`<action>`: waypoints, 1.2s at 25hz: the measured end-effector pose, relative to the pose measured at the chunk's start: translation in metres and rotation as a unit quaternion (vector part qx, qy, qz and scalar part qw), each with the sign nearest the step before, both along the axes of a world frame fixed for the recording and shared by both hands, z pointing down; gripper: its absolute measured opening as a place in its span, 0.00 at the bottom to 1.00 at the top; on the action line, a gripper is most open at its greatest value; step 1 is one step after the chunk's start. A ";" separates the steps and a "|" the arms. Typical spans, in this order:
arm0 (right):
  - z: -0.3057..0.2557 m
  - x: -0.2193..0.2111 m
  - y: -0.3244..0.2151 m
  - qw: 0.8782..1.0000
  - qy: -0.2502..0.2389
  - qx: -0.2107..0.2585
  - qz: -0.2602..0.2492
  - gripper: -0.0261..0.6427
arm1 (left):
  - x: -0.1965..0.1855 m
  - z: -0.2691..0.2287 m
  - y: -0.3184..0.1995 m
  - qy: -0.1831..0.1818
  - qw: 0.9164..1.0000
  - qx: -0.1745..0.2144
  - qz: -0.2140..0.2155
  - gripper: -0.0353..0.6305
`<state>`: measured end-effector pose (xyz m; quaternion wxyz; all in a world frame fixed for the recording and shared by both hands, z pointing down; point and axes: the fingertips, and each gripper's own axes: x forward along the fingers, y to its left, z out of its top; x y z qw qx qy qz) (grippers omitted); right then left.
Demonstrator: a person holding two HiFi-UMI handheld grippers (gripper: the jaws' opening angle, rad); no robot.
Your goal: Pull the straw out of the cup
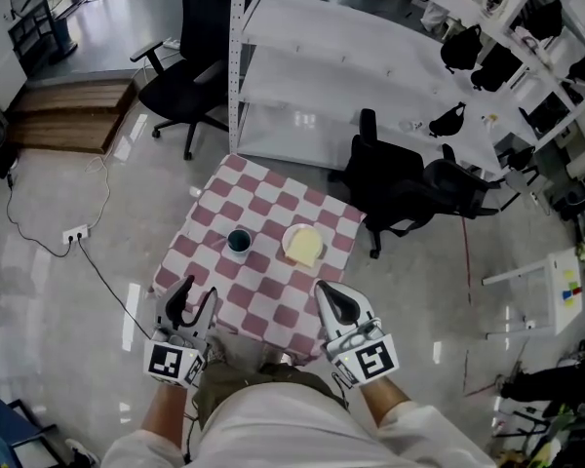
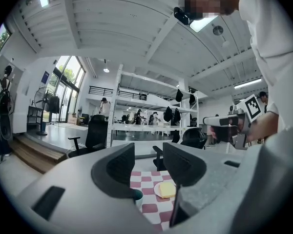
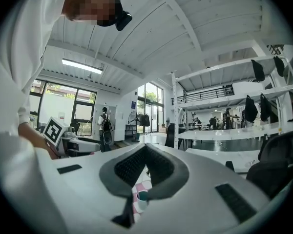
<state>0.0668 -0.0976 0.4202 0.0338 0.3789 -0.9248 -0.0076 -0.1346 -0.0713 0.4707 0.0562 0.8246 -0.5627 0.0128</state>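
Note:
A dark teal cup (image 1: 239,241) stands on the checkered table (image 1: 273,291), left of its middle. I cannot make out a straw in it in the head view. In the left gripper view the cup (image 2: 137,196) peeks out low between the jaws. It also shows small below the right gripper's jaws (image 3: 143,196). My left gripper (image 1: 195,295) hovers at the table's near left corner, open with nothing between its jaws (image 2: 149,164). My right gripper (image 1: 330,295) is over the near right edge, its jaws shut together and empty (image 3: 146,150). Both are well short of the cup.
A white plate (image 1: 289,237) holding a yellow block (image 1: 305,247) sits right of the cup. Black office chairs (image 1: 400,188) stand beyond the table, with white shelving (image 1: 351,66) behind. A cable and power strip (image 1: 75,234) lie on the floor at left.

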 end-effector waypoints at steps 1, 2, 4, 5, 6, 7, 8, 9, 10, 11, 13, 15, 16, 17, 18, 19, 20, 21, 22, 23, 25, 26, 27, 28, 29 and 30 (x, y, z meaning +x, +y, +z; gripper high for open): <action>0.000 0.001 -0.002 1.000 0.001 -0.001 0.002 0.05 | -0.001 0.005 -0.004 -0.002 1.000 -0.004 0.000 0.32; 0.000 0.002 -0.004 1.000 0.002 -0.001 0.004 0.05 | -0.002 0.010 -0.008 -0.004 1.000 -0.008 0.000 0.32; 0.001 0.005 -0.006 1.000 0.004 -0.003 0.008 0.05 | -0.004 0.020 -0.016 -0.007 1.000 -0.016 -0.001 0.32; 0.001 0.007 -0.007 1.000 0.005 -0.004 0.010 0.05 | -0.005 0.025 -0.019 -0.006 1.000 -0.021 -0.002 0.32; 0.002 0.009 -0.008 1.000 0.007 -0.004 0.012 0.04 | -0.005 0.030 -0.023 -0.006 1.000 -0.026 -0.004 0.32; 0.002 0.012 -0.008 1.000 0.008 -0.004 0.014 0.05 | -0.005 0.035 -0.026 -0.005 1.000 -0.030 -0.005 0.32; 0.002 0.014 -0.009 1.000 0.009 -0.004 0.016 0.05 | -0.005 0.041 -0.029 -0.006 0.999 -0.035 -0.006 0.32; 0.002 0.016 -0.010 1.000 0.010 -0.004 0.019 0.05 | -0.006 0.048 -0.033 -0.007 0.999 -0.040 -0.006 0.32; 0.003 0.018 -0.010 1.000 0.011 -0.004 0.021 0.05 | -0.006 0.056 -0.037 -0.009 0.999 -0.046 -0.006 0.32; 0.003 0.021 -0.011 1.000 0.013 -0.004 0.023 0.05 | -0.006 0.063 -0.041 -0.009 0.999 -0.053 -0.006 0.32; 0.004 0.025 -0.012 0.999 0.016 -0.005 0.027 0.05 | -0.005 0.077 -0.048 -0.010 0.998 -0.066 -0.005 0.32; 0.004 0.030 -0.013 0.999 0.018 -0.006 0.030 0.05 | -0.004 0.090 -0.054 -0.012 0.997 -0.078 -0.006 0.32; 0.004 0.032 -0.014 0.999 0.018 -0.006 0.031 0.05 | -0.004 0.095 -0.057 -0.013 0.996 -0.083 -0.007 0.32; 0.004 0.033 -0.014 0.999 0.018 -0.005 0.032 0.05 | -0.004 0.100 -0.059 -0.014 0.996 -0.088 -0.007 0.32; 0.004 0.033 -0.015 0.999 0.018 -0.005 0.032 0.05 | -0.004 0.105 -0.061 -0.014 0.996 -0.093 -0.008 0.32; 0.004 0.034 -0.015 0.999 0.018 -0.005 0.033 0.05 | -0.004 0.109 -0.063 -0.015 0.995 -0.097 -0.008 0.32; 0.004 0.035 -0.015 0.999 0.019 -0.006 0.034 0.05 | -0.004 0.113 -0.065 -0.015 0.995 -0.100 -0.009 0.32; 0.005 0.036 -0.016 0.999 0.020 -0.006 0.035 0.05 | -0.004 0.117 -0.066 -0.016 0.994 -0.104 -0.009 0.32; 0.005 0.036 -0.016 0.999 0.020 -0.007 0.036 0.05 | -0.004 0.121 -0.068 -0.017 0.994 -0.107 -0.009 0.32; 0.005 0.038 -0.016 0.999 0.021 -0.007 0.036 0.05 | -0.004 0.125 -0.069 -0.018 0.994 -0.110 -0.009 0.32; 0.005 0.040 -0.015 0.999 0.021 -0.007 0.037 0.05 | -0.003 0.132 -0.071 -0.020 0.993 -0.117 -0.010 0.32; 0.004 0.042 -0.015 0.999 0.022 -0.007 0.037 0.05 | -0.003 0.136 -0.072 -0.022 0.992 -0.121 -0.011 0.32; 0.004 0.043 -0.015 0.999 0.022 -0.007 0.038 0.05 | -0.003 0.140 -0.073 -0.023 0.992 -0.125 -0.012 0.32; 0.004 0.045 -0.016 0.999 0.023 -0.007 0.039 0.05 | -0.003 0.145 -0.075 -0.025 0.991 -0.131 -0.013 0.32; 0.003 0.047 -0.016 0.999 0.024 -0.007 0.040 0.05 | -0.003 0.151 -0.076 -0.027 0.990 -0.137 -0.014 0.32; 0.003 0.048 -0.016 0.999 0.025 -0.007 0.041 0.05 | -0.003 0.156 -0.077 -0.028 0.989 -0.142 -0.015 0.32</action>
